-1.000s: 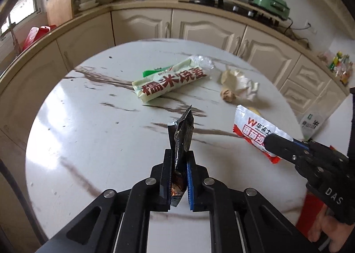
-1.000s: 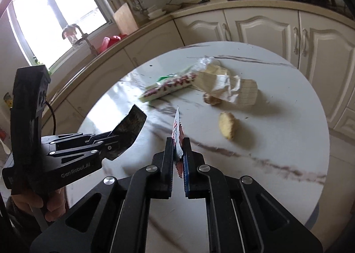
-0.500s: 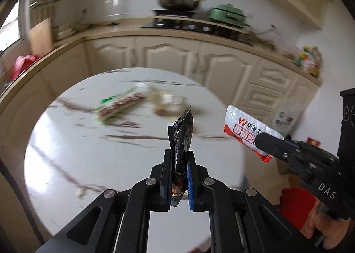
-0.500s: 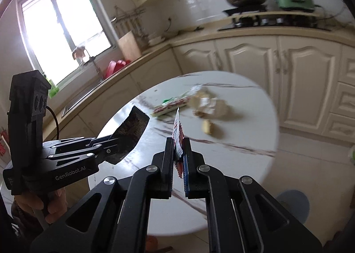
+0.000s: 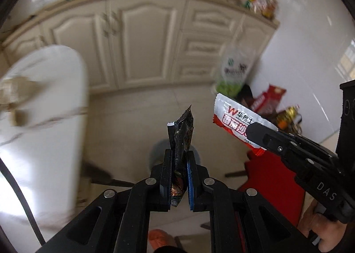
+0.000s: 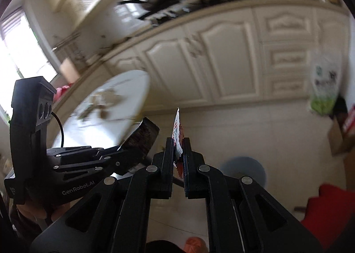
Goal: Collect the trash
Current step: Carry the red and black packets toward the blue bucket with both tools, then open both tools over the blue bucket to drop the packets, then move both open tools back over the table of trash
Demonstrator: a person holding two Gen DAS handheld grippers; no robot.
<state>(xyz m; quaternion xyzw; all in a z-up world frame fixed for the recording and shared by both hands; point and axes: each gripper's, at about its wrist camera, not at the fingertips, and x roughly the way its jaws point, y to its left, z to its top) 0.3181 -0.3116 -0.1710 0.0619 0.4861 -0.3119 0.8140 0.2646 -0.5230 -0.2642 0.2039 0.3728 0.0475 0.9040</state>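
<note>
Both grippers are clamped on trash: the left gripper [image 5: 179, 159] pinches a dark wrapper [image 5: 182, 128], the right gripper [image 6: 178, 153] a white-red packet [image 5: 237, 122], both held over the floor. Each is caught only by an edge, so a quick swing could slip one loose. More trash lies on the table [image 5: 55, 142]; a red stool [image 5: 275, 177] stands near below.
</note>
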